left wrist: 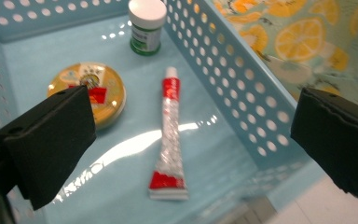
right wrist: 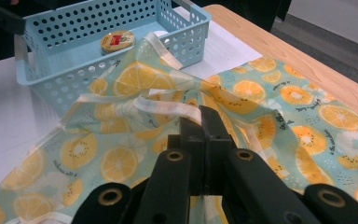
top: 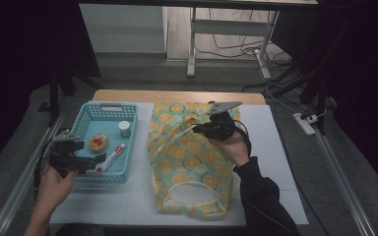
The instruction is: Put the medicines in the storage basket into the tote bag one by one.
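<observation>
Soft, printed cloth is what the right claw (right wrist: 203, 122) has hold of: its jaws are pressed together on a pale handle strap of the lemon-patterned bag (top: 189, 162), which lies flat on the worktop (top: 270, 147) just beside the blue basket (top: 81, 129), on the side toward the person's right. The pinched strap lifts that edge of the fabric into a small tent, so the bag looks light, limp and without stiffness; it will likely sag and fold wherever it is not supported, and a strap or a hemmed rim seems the surest place to grip, since a pinch on the flat cloth could gather both layers.

Inside the basket lie a red-and-white tube (left wrist: 170, 135) along the middle of the floor, a round yellow tin (left wrist: 91, 91) beside it and a small white-capped jar (left wrist: 146, 25) toward the far wall. The left claw (left wrist: 191, 140) hovers over the basket's near end with its jaws spread wide, the tube below the gap, nothing touched. That tube looks thin, soft and somewhat slick; taking it across the middle of its body seems safest.
</observation>
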`<state>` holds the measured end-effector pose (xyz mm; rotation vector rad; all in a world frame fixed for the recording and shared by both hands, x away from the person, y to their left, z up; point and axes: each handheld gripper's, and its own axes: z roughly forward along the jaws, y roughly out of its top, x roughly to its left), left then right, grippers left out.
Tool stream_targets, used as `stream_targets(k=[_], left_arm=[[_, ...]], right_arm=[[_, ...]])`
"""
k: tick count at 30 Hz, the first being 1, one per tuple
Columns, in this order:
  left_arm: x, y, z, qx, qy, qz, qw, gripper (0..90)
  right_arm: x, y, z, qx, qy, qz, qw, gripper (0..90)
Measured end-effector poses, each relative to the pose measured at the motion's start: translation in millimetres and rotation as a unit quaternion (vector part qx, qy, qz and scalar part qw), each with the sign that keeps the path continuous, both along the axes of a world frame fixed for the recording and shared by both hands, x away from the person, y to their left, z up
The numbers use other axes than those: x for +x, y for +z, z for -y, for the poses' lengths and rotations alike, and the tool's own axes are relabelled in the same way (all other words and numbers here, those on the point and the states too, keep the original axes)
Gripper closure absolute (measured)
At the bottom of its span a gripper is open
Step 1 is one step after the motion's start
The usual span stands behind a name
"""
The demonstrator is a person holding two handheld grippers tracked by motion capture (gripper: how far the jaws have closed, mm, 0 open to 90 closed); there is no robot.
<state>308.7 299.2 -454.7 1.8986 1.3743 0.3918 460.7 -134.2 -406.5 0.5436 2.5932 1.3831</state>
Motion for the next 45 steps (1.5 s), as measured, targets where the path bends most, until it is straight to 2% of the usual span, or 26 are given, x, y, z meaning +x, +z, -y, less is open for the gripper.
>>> stream_targets(k=[5,10,17,22,27,34,45], left_arm=[[14.5,1.1,-1.6,0.008,0.009,-0.003,0.9999,0.1],[27.3,0.5,-4.4,0.005,0.020,-0.015,0.9997,0.1],[45.1,-4.8,-7.8,0.008,0.016,-0.023,0.9996,0.0],[58.6,-9.1,-8.0,0.020,0.012,-0.029,0.9993,0.4],[71.1,-14.4,-10.5,0.022,0.013,-0.039,0.9989,0.0],[85.8,-24.7,-15.3,0.042,0.021,-0.051,0.9976,0.0],[107.8,-41.4,-18.9,0.042,0.028,-0.073,0.9960,0.0]], right_arm=[[-0.1,0.0,0.2,0.001,0.000,0.003,1.0000,89.3],[-0.4,0.7,1.0,0.003,-0.001,0.004,1.0000,89.3],[-0.9,1.4,1.4,0.006,0.000,0.004,1.0000,89.3],[-0.8,0.8,1.0,0.004,0.000,0.003,1.0000,89.3],[-1.1,0.7,0.8,0.005,0.000,0.004,1.0000,89.3],[-1.3,0.7,0.4,0.004,0.001,0.004,1.0000,89.3],[-1.5,-0.1,-0.7,0.002,0.005,0.004,1.0000,89.3]])
